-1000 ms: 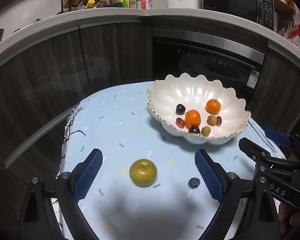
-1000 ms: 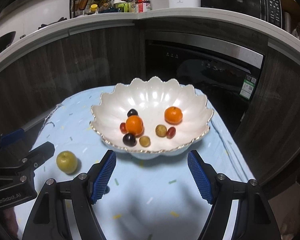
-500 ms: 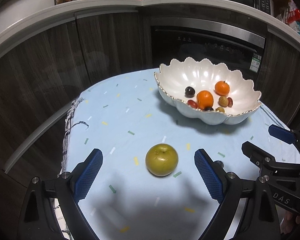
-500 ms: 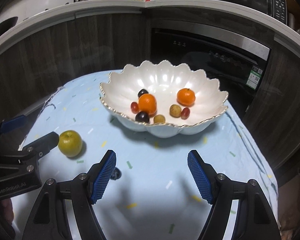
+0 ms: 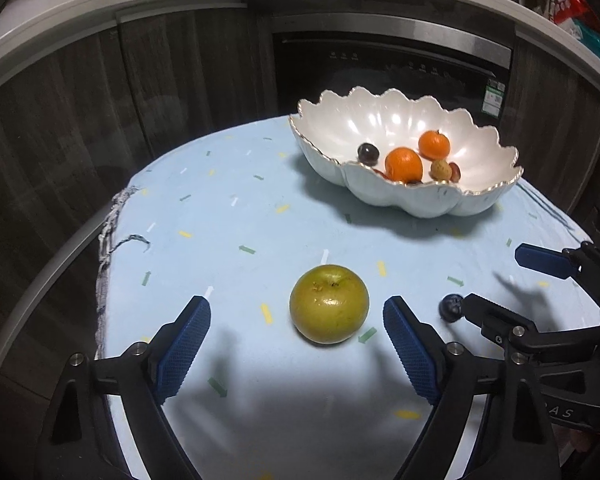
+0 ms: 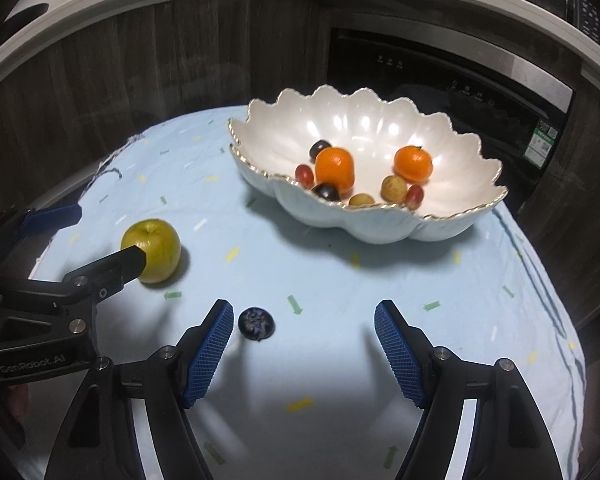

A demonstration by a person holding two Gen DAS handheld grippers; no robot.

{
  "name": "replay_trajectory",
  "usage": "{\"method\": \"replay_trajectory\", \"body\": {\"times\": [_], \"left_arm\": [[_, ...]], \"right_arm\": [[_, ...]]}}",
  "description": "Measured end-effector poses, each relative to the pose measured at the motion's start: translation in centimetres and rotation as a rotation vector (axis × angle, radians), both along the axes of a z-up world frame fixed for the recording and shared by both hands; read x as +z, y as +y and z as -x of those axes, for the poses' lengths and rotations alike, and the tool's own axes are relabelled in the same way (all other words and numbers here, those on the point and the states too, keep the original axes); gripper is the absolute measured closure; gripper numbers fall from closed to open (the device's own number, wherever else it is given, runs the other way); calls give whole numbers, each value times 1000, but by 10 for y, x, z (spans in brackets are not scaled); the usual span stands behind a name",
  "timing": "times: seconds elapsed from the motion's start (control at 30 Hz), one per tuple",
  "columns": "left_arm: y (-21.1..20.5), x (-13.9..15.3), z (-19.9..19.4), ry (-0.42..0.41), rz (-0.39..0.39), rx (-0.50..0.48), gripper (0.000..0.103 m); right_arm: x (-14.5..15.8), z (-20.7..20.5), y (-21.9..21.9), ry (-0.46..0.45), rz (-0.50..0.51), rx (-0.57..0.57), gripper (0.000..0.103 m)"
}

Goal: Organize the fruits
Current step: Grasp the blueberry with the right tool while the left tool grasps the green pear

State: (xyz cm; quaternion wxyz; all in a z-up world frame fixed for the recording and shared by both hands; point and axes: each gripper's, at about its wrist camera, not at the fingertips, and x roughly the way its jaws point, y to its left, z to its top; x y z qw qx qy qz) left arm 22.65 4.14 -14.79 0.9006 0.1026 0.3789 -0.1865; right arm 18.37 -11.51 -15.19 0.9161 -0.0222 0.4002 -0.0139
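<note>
While closing, left tongs (image 5: 296, 320) flank apple (image 5: 329, 304).

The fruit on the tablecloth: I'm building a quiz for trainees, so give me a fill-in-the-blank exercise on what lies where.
1. The number of orange fruits in the scalloped bowl is ____.
2. The green apple lies on the ____, outside the bowl.
3. The small dark berry lies closest to the ____ gripper's jaws.
4. The left gripper, jaws closing, has the ____ between them, not yet touched.

Missing words: two; tablecloth; right; apple
</note>
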Motion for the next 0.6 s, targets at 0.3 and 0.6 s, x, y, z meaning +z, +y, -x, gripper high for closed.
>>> {"method": "replay_trajectory", "body": {"times": [0.3,0.6], "left_arm": [[-3,-15,-9,19,9,-68,20],[-14,-23,-16,62,31,-118,30]], "right_arm": [[-16,-4,12,23,27,44,34],[-24,-8,16,45,1,84,52]]}}
